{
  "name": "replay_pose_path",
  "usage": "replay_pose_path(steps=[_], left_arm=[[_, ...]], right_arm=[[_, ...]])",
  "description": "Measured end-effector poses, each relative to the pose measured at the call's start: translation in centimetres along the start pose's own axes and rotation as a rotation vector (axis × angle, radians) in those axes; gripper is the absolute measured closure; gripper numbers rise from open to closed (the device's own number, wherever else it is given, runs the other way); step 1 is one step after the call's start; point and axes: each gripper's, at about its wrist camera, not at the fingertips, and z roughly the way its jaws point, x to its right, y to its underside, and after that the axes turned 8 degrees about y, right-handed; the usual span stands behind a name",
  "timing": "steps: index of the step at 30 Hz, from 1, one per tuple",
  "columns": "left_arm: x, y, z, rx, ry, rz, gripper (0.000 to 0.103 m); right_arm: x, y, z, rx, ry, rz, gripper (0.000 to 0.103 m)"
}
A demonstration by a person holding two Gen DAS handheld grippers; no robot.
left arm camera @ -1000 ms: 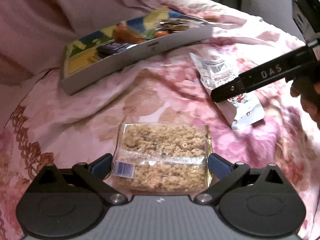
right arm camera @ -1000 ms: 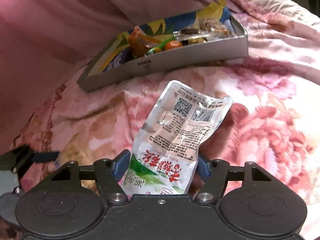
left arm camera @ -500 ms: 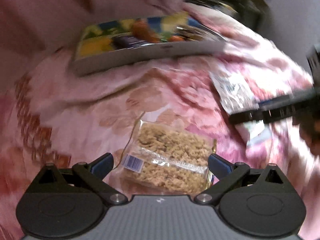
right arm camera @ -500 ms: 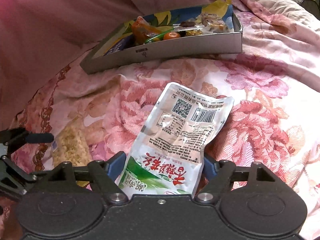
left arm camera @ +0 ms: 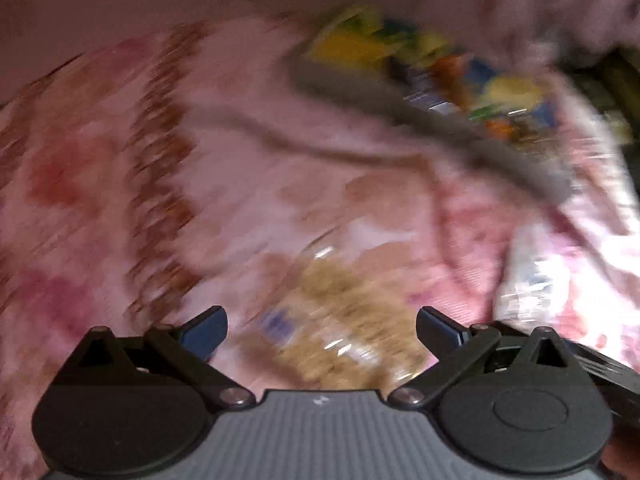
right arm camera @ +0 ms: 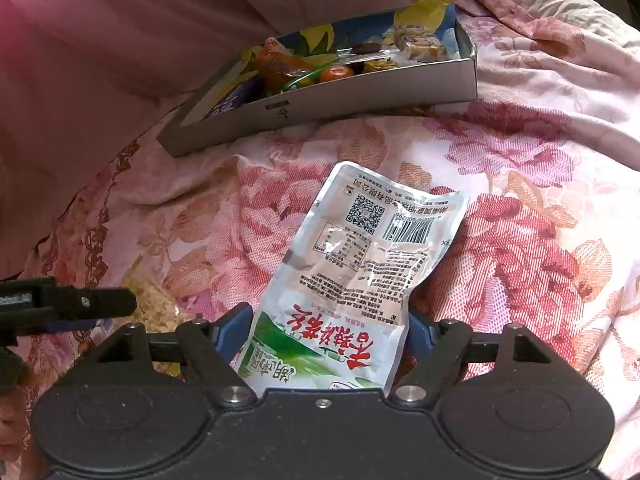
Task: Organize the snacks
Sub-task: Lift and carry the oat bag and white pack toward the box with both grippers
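On the left, the left claw point(left arm camera: 322, 326) hangs spread wide over the clear packet of puffed-grain snack point(left arm camera: 348, 320), which lies on the flowered bedspread point(right arm camera: 520, 208) between its jaws and untouched by either. That view is smeared, and against a second ago the packet sits skewed in it — the wrist looks to have rolled, perhaps to line up a grasp. Further right, the right claw point(right arm camera: 328, 330) has just been opening: the white and green snack pouch point(right arm camera: 360, 268) lies flat on the bed between blue pads point(right arm camera: 234, 330) that now stand released beside it, where earlier they pinched it. So the pouch is let go short of the snack box point(right arm camera: 340, 96), which waits at the far side, part filled.
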Motion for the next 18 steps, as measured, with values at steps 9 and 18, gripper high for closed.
replay_pose_path(steps=[9,18], left_arm=[[-0.4,1.0,0.5,-0.043,0.033,-0.294,0.001],[0.5,-1.0,3.0,-0.03,-0.017,-0.44,0.001]], right_arm=[[0.0,0.0,0.0,-0.003,-0.007,0.002,0.022],[0.0,0.0,0.0,-0.003,-0.007,0.003,0.021]])
